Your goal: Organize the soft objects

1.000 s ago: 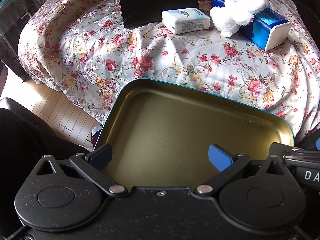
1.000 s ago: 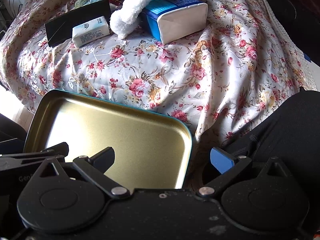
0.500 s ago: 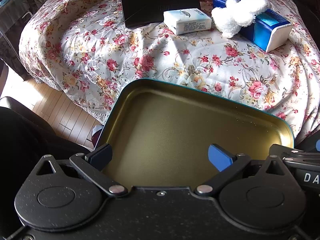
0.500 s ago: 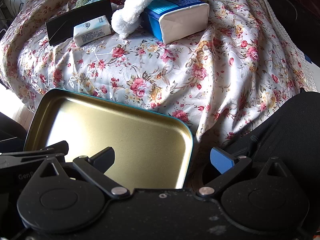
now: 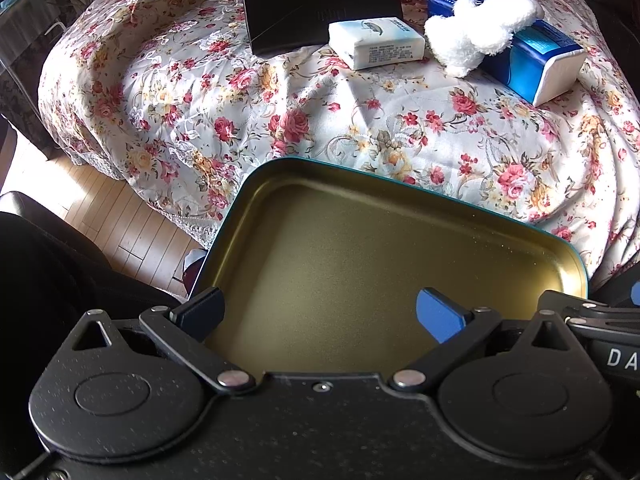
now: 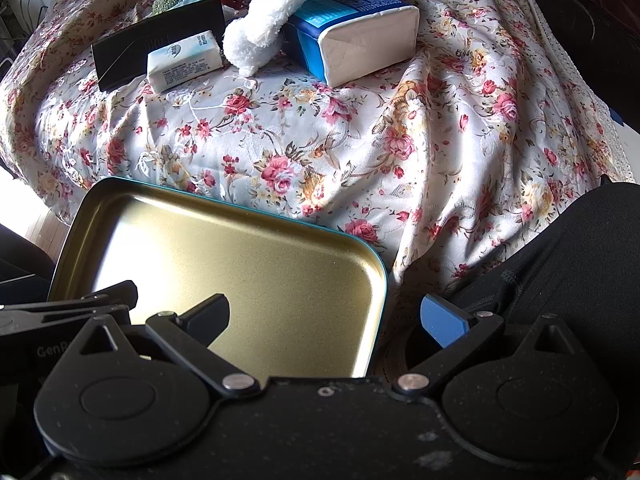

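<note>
Hardly anything has moved since the earlier frames: our view has crept slightly closer to the bed (image 5: 360,120), and the tin tray (image 5: 400,208) sits as before under both tools.

Our left gripper (image 5: 320,312) and right gripper (image 6: 324,316) both hang spread wide, grasping nothing; the tray lies directly below their tips, its far rim toward the bed.

We judge the risks thus. The tray seems to rest on a lap off the bed edge, so a knock from either tool could tip it to the floor. The fluffy white toy (image 6: 264,28) leans on the blue tissue pack (image 6: 360,28), well ahead of the right tool; pulling one may drag the other. Loose quilt folds could snag a finger.

Counted, largest first: one bed, one tray, one black folder (image 5: 320,16), one blue tissue pack, one white toy, one small white tissue pack (image 5: 376,42), and a far clutter too small to count.
</note>
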